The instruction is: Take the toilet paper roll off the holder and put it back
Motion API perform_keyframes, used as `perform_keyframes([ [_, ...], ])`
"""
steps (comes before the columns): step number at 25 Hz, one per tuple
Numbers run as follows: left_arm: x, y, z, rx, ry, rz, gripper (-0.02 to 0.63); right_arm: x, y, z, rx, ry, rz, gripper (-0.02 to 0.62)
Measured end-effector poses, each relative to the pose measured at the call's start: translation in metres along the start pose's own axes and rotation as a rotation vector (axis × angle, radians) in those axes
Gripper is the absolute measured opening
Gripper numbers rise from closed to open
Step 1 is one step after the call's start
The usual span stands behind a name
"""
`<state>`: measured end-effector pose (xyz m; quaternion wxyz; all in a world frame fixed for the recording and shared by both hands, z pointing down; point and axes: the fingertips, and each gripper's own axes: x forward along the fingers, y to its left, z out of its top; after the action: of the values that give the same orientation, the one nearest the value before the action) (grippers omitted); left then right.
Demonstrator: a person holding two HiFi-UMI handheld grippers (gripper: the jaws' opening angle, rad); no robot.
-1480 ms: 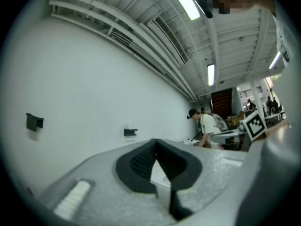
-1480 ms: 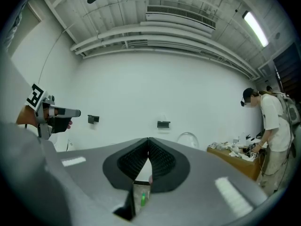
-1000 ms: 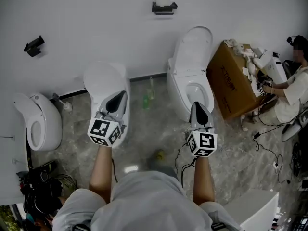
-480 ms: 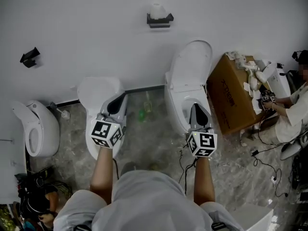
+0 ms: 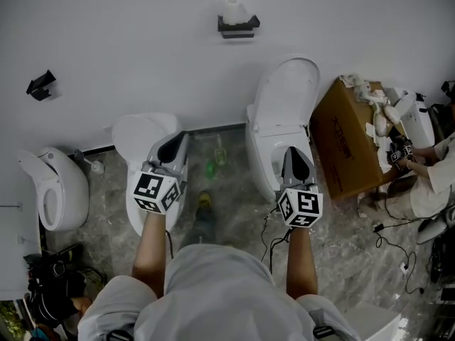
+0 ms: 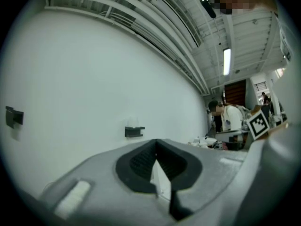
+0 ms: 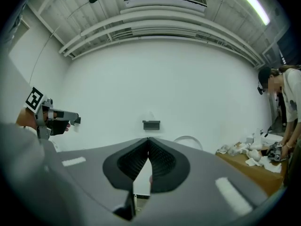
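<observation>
- Toilet paper roll sits on top of its holder, high on the wall and well apart from both claws.
- Left claw and right claw are each pressed together on nothing, aimed toward the wall.
- Judging by this, no step is done: reaching, lifting off and replacing all remain.

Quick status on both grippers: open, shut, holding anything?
Left grey two-jaw gripper: shut, nothing between the jaws.
Right grey two-jaw gripper: shut, nothing between the jaws.
</observation>
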<state>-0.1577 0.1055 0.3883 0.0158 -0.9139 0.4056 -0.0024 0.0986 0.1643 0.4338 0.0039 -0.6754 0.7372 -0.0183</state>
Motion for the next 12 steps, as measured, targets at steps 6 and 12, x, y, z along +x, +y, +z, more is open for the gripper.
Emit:
perform_keyframes([
  [6, 0.059, 0.037, -0.003, -0.002, -0.009, -0.018, -0.002, 0.065, -0.013, -0.006, -0.007, 0.017, -0.013, 0.003],
  [12, 0.126, 0.084, -0.009, -0.013, 0.002, -0.035, -0.002, 0.145, -0.02, -0.007, -0.009, 0.043, -0.005, 0.003],
])
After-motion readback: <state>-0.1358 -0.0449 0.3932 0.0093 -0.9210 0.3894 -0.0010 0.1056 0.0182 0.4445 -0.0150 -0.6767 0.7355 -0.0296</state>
